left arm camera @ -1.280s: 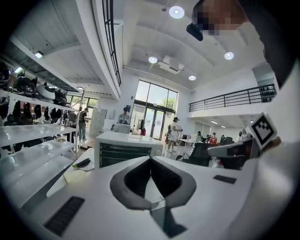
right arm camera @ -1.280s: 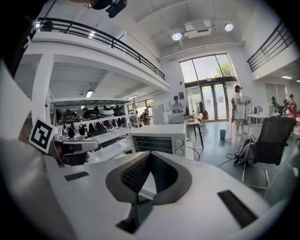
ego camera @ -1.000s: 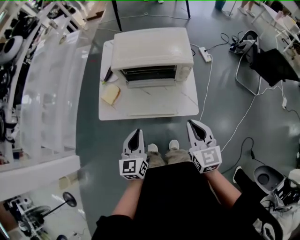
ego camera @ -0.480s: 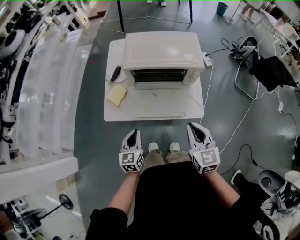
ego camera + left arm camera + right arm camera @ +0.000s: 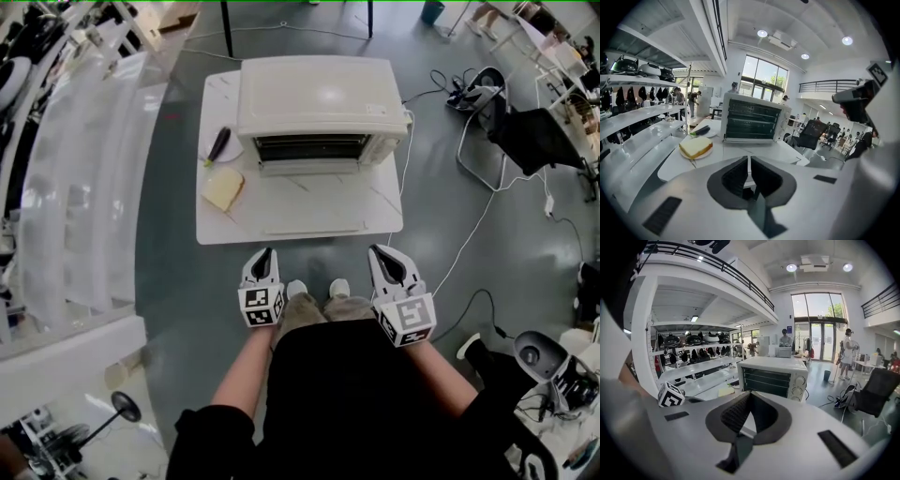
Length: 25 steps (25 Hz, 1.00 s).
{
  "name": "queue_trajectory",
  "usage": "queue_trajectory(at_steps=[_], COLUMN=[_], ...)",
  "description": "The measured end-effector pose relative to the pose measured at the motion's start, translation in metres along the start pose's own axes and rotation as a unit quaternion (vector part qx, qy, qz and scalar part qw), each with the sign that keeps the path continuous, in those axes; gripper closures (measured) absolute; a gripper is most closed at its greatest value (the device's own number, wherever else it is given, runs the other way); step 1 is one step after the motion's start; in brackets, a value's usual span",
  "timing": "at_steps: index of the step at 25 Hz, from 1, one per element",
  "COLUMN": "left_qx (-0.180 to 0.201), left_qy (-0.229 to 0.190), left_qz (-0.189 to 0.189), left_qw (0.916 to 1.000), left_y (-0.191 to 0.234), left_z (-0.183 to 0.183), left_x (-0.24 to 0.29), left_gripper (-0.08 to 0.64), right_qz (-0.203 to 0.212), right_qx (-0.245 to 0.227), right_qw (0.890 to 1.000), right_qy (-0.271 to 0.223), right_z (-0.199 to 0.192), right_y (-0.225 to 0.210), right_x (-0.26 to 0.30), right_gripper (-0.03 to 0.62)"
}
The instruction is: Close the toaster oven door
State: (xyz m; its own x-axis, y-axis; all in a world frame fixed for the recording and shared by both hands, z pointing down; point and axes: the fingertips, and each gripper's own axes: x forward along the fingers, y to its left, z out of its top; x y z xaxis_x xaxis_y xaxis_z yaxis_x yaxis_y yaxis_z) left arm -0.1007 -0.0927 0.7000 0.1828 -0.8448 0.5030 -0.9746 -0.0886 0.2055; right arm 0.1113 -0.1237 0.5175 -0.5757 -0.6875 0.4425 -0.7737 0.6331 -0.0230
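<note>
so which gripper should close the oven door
Left, marginally: the left gripper faces the lowered door; the right gripper sits past its right end. Both are short of the table.

toaster oven (image 5: 319,103) on table (image 5: 300,214), bread (image 5: 222,188) at left.

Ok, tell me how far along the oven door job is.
Done: nothing. The toaster oven has its door folded down flat over the table, with the racks showing. In hand: nothing. The left gripper and right gripper are shut, empty and short of the table's near edge. Left: reach the door's front edge and swing it up closed.
</note>
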Motion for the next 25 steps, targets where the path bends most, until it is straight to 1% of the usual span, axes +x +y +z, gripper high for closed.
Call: queue_trajectory(at_steps=[4,6,9,13,19,22,25], left_qx=[-0.004,-0.009,-0.014,-0.019,-0.018,-0.015,-0.021], left_qy=[0.027,0.038,0.052,0.068,0.084,0.098,0.107], left_qz=[0.013,0.012,0.007,0.005,-0.011,-0.026,-0.034], left_qw=[0.9996,0.9992,0.9985,0.9975,0.9963,0.9948,0.9935], left_y=[0.014,0.017,0.02,0.028,0.04,0.038,0.041], left_z=[-0.022,-0.03,-0.039,-0.053,-0.071,-0.081,-0.09], left_x=[0.019,0.027,0.039,0.05,0.07,0.078,0.085], left_gripper=[0.537,0.527,0.492,0.479,0.474,0.474,0.474], right_qz=[0.001,0.005,0.008,0.004,-0.007,-0.016,-0.024], right_qx=[-0.004,-0.004,-0.002,-0.004,0.001,-0.002,-0.004], right_qw=[1.0,1.0,1.0,1.0,0.999,0.999,0.999], right_qy=[0.013,0.018,0.024,0.023,0.033,0.032,0.038], right_z=[-0.005,-0.007,-0.01,-0.008,-0.02,-0.022,-0.023], right_y=[0.009,0.014,0.022,0.027,0.027,0.026,0.026], right_x=[0.004,0.008,0.015,0.02,0.025,0.022,0.022], right_gripper=[0.571,0.571,0.571,0.571,0.571,0.571,0.571])
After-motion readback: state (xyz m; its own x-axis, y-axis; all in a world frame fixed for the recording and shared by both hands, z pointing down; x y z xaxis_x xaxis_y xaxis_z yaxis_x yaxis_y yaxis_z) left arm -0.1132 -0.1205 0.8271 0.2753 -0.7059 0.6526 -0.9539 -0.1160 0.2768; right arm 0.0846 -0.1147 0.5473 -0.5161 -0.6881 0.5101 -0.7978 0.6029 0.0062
